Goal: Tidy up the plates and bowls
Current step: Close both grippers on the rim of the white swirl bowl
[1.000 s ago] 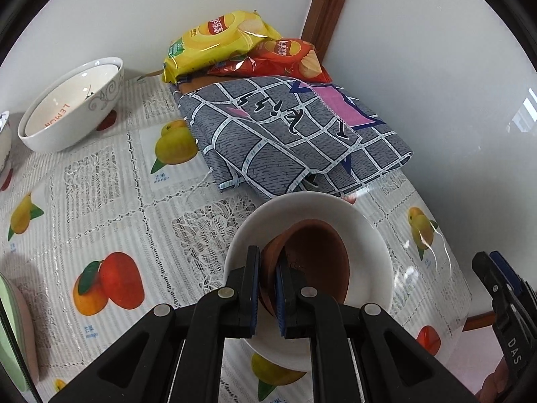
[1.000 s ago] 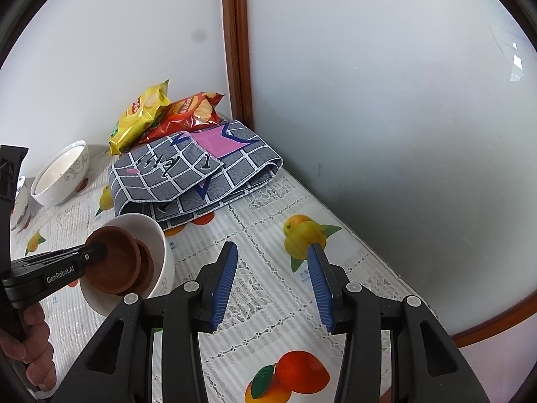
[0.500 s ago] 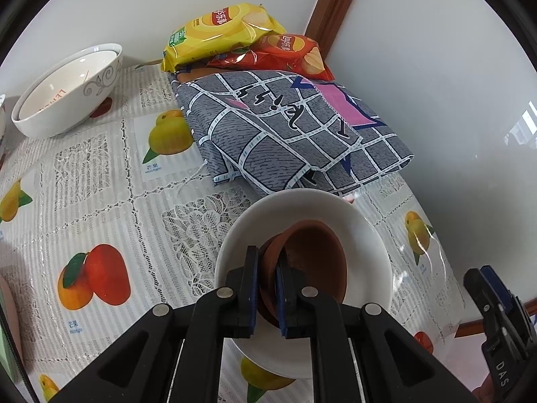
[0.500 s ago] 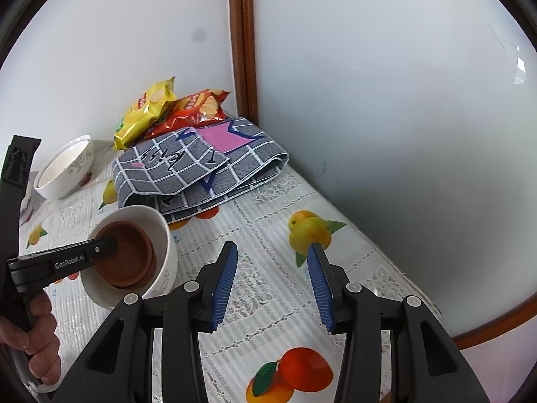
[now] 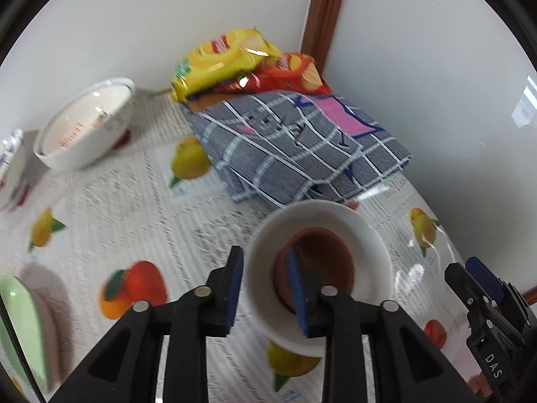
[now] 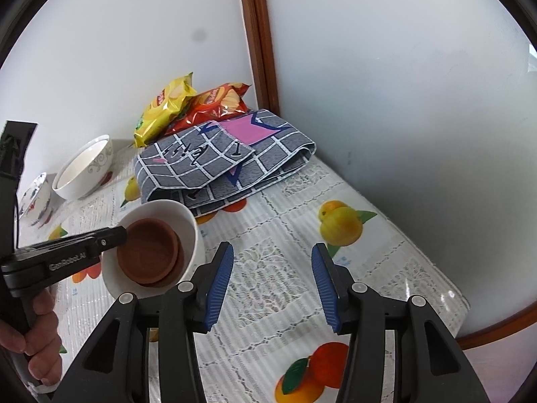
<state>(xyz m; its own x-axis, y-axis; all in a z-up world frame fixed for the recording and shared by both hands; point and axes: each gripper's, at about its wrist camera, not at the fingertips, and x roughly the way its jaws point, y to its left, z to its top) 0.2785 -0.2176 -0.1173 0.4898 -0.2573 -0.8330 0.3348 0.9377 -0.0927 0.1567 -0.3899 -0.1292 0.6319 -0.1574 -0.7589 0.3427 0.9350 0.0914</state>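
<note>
A brown clay bowl (image 5: 319, 262) sits nested inside a white bowl (image 5: 365, 231) on the fruit-print tablecloth; both also show in the right wrist view, the brown bowl (image 6: 147, 255) within the white bowl (image 6: 188, 231). My left gripper (image 5: 265, 285) is open, its fingers straddling the white bowl's near rim, one finger inside over the brown bowl. My right gripper (image 6: 272, 278) is open and empty, above the cloth to the right of the bowls. A large white bowl (image 5: 84, 131) stands at the back left.
A folded grey checked cloth (image 5: 295, 147) lies behind the bowls, with yellow (image 5: 221, 60) and red (image 5: 288, 74) chip bags in the corner. A small patterned bowl (image 6: 33, 198) is at far left, a green plate (image 5: 20, 332) near left. Walls close the back and right.
My left gripper has opened and let go of the brown bowl, which now rests in the white bowl. The left view has shifted leftward. My right gripper stays open.
</note>
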